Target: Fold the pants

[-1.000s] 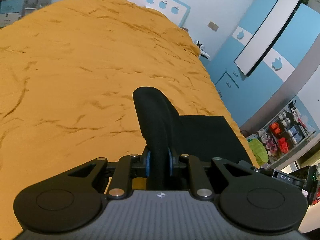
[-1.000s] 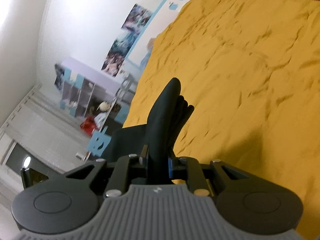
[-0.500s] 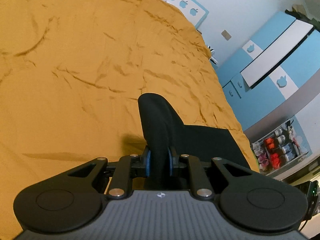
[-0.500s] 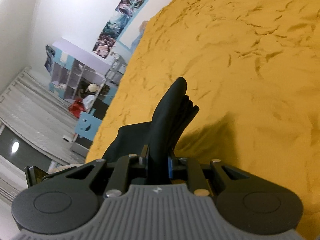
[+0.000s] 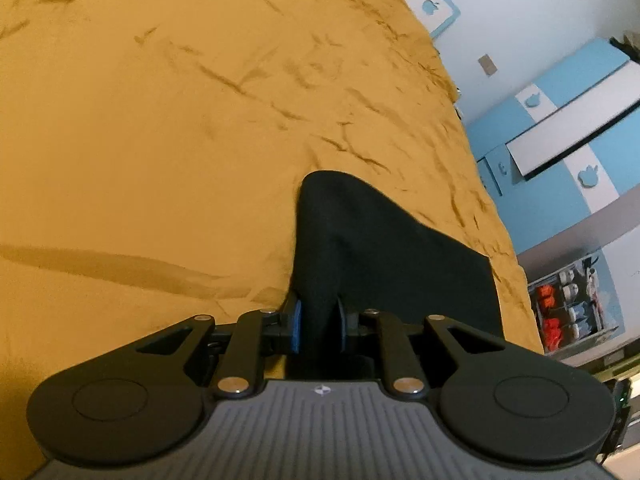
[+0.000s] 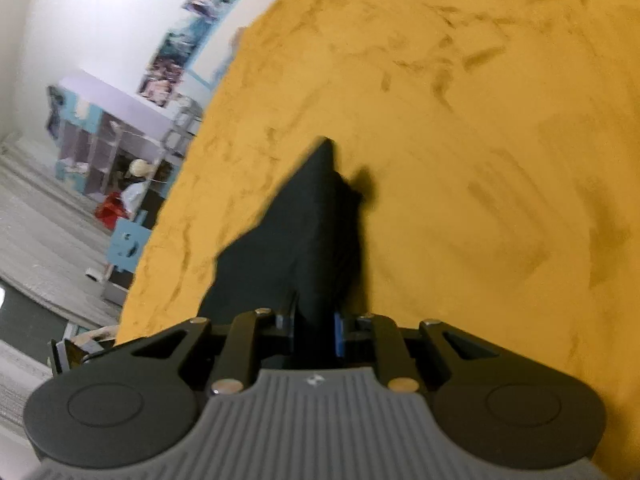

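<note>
Both wrist cameras have tipped further down toward the bed (image 5: 160, 128) over the last second, so its wrinkled orange cover fills more of each view and less of the room shows. From the left wrist, the left gripper (image 5: 319, 326) has its blue-padded fingers (image 5: 295, 330) clamped on a raised fold of the black pants (image 5: 384, 256), which rises in a rounded peak ahead of the fingers and spreads in a flat dark panel to the right, lying on the cover near the bed's edge. Beyond that edge stands a blue and white wardrobe (image 5: 560, 148) and a shelf of small items (image 5: 572, 300). From the right wrist, blurred by motion, the right gripper (image 6: 316, 332) is likewise pinched shut on the pants (image 6: 296, 240), the cloth rising to a pointed ridge and sloping away to the left over the orange cover. A low cubby shelf (image 6: 104, 140) stands against the far wall with posters (image 6: 188, 36) above it.
</note>
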Motion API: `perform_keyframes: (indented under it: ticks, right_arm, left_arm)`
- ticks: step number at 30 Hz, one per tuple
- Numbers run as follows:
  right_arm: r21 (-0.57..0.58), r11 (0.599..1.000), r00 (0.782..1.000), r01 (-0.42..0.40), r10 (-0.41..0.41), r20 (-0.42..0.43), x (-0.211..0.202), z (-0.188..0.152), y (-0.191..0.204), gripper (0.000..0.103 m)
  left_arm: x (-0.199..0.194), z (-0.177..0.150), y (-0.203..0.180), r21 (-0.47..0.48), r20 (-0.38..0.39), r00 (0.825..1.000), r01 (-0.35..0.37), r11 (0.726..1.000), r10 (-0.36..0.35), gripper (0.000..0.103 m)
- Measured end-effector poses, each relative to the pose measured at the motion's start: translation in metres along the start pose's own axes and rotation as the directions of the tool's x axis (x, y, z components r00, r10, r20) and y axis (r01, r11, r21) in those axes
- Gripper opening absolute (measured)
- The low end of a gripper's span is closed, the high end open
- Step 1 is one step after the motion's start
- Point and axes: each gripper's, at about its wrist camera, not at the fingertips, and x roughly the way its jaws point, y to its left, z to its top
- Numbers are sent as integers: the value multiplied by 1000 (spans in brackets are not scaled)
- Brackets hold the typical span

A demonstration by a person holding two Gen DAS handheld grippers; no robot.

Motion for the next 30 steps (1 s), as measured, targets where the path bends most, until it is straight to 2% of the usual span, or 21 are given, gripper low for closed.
perform_keyframes:
  ticks: [3, 5, 7, 10, 14, 17, 20, 21, 22, 23, 24, 27, 30]
  right_arm:
    - [-12, 1000, 1000, 2, -2, -5, 2, -1, -2, 12]
    - [-49, 999, 1000, 12, -13, -12, -1, 2, 3, 17]
    - [-68, 998, 1000, 14, -15, -22, -2, 9, 6, 27]
    - [-74, 997, 1000, 18, -19, -17, 1, 24, 6, 36]
    - [2, 1000, 999, -20, 20, -38, 19, 52, -5, 36]
    - [99, 994, 998, -44, 49, -49, 38, 72, -15, 36]
    - [135, 990, 997, -49, 57, -53, 52, 88, -18, 37]
    - [130, 990, 997, -46, 53, -53, 54, 92, -18, 28]
    - [116, 993, 998, -33, 40, -51, 57, 96, -16, 18]
    - [96, 995, 998, -21, 26, -49, 58, 99, -14, 17]
    - [76, 997, 999, -19, 22, -37, 57, 101, -11, 11]
    - [8, 1000, 1000, 0, 0, -11, 56, 105, -3, 8]
    - [-49, 997, 997, 67, -68, -24, 67, 103, -2, 6]
  left_arm:
    - [-2, -2, 1, -10, 2, 1000, 8, 1000, -8, 23]
    - [-5, 0, 0, -8, -11, 1000, 6, 1000, -6, 29]
    - [-4, 9, 0, -12, -26, 1000, 11, 1000, -11, 29]
    - [0, 25, -1, -1, -25, 1000, -14, 1000, 14, 35]
    - [21, 46, 6, -88, -54, 998, 22, 996, -26, 37]
    - [39, 59, 14, -181, -65, 996, 48, 982, -61, 37]
    - [54, 74, 18, -230, -66, 995, 59, 971, -75, 36]
    - [57, 79, 18, -233, -63, 995, 58, 971, -75, 36]
    - [59, 82, 17, -226, -64, 996, 51, 973, -67, 28]
    - [60, 84, 14, -206, -65, 997, 29, 978, -43, 21]
    - [59, 85, 9, -171, -61, 998, 13, 985, -24, 20]
    - [58, 81, -6, -31, -49, 998, -29, 999, 27, 17]
    - [66, 78, -13, 27, -53, 995, -87, 996, 88, 16]
